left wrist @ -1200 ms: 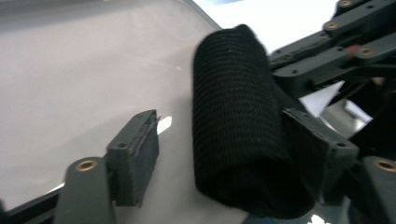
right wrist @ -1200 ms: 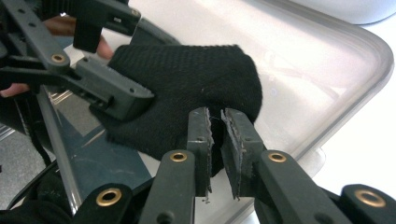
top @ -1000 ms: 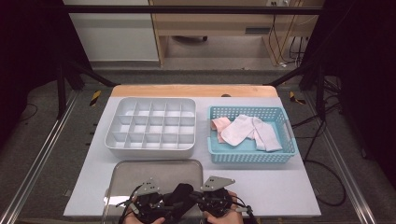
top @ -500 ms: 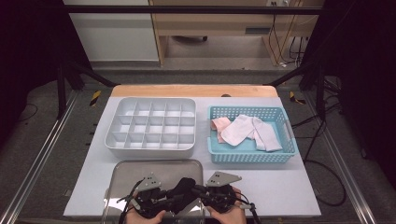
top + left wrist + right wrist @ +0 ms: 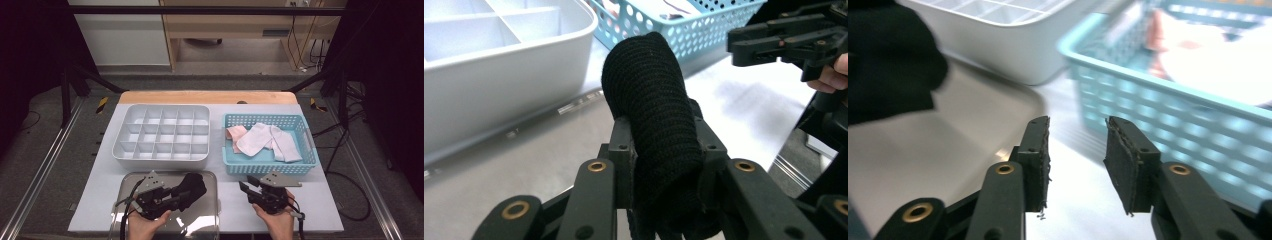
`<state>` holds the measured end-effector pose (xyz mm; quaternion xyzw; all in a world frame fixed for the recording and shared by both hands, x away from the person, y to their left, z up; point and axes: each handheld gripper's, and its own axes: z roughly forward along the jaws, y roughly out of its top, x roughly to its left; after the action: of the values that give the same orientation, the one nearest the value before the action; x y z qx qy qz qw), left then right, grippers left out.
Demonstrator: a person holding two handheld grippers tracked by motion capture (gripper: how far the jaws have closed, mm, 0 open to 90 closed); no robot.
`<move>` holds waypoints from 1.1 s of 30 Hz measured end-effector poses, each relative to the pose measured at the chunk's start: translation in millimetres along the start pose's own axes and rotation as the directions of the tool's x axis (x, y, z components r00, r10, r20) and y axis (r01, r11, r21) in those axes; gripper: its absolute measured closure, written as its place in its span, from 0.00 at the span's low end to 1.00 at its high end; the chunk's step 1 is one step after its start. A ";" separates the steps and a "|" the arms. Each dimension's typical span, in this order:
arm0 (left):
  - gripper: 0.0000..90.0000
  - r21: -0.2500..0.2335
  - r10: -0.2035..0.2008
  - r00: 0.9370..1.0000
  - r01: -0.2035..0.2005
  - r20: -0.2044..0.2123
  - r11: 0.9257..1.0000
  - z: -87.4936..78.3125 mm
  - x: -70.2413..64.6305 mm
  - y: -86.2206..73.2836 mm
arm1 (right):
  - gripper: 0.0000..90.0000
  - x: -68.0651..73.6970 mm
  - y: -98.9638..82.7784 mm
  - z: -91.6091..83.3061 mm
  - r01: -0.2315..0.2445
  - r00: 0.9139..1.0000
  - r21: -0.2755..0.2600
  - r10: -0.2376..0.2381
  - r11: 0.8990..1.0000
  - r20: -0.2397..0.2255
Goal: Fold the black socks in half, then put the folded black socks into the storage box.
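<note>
Bulging up from between the left gripper [image 5: 664, 165]'s jaws, a rolled black ribbed-knit sock [image 5: 651, 115] sits clamped above a shiny rounded metal tray [image 5: 150, 227] on the white surface [image 5: 325, 210]. The right gripper [image 5: 1078, 150], just off the tray's edge, holds nothing; its rough-padded jaws have just been opening. Behind stand a white plastic compartment box [image 5: 161, 135] and a perforated turquoise basket [image 5: 270, 167].

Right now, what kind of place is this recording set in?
Probably a lab bench set up for recording sorting work: a white table inside a black metal frame, cables at the back wall, and a divided white tray beside a blue basket.
</note>
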<state>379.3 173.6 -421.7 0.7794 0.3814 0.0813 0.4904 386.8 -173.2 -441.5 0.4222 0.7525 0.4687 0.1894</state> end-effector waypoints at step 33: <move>0.75 -0.021 0.013 0.995 -0.015 -0.103 1.000 -44.0 48.4 39.2 | 0.46 -38.9 -29.5 -20.2 -0.031 0.978 0.062 0.017 0.998 0.210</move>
<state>411.1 228.2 -379.0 0.7715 0.3999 0.1289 0.4778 381.8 -221.9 -461.4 0.4841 0.7380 0.3994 0.2480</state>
